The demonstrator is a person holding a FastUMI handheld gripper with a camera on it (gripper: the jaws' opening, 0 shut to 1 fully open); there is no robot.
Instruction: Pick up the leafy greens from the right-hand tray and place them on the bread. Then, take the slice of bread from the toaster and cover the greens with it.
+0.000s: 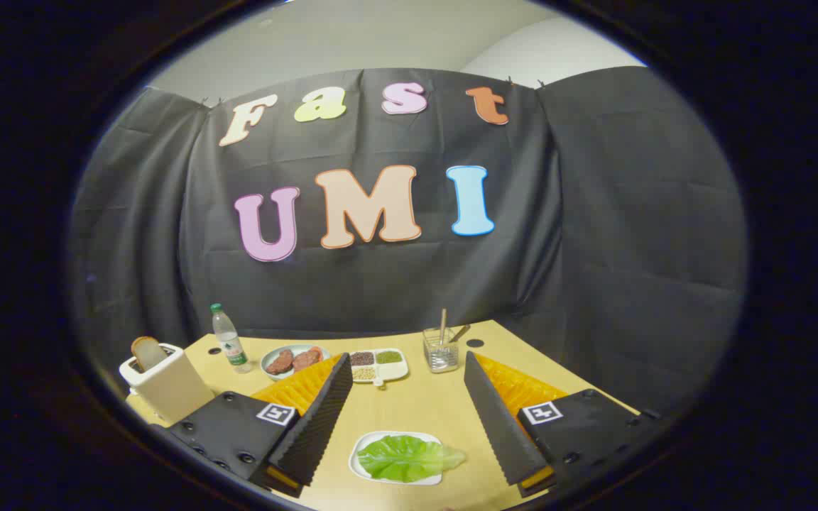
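Note:
A green leaf of leafy greens (pixel 406 458) lies on a small white tray (pixel 363 472) on the wooden table, low between my two fingers. My gripper (pixel 406 363) is open and holds nothing, raised above the table with the leaf beneath the gap. Beyond the left finger, a white toaster (pixel 167 383) stands at the table's left end, with a slice of bread (pixel 147 351) sticking up out of its slot. The bread that the greens go on cannot be made out.
Along the table's far side stand a water bottle (pixel 228 342), a plate with two reddish-brown patties (pixel 293 360), a white divided dish of seeds and spices (pixel 378 363) and a clear glass holding sticks (pixel 442 349). The black cloth wall hangs right behind the table.

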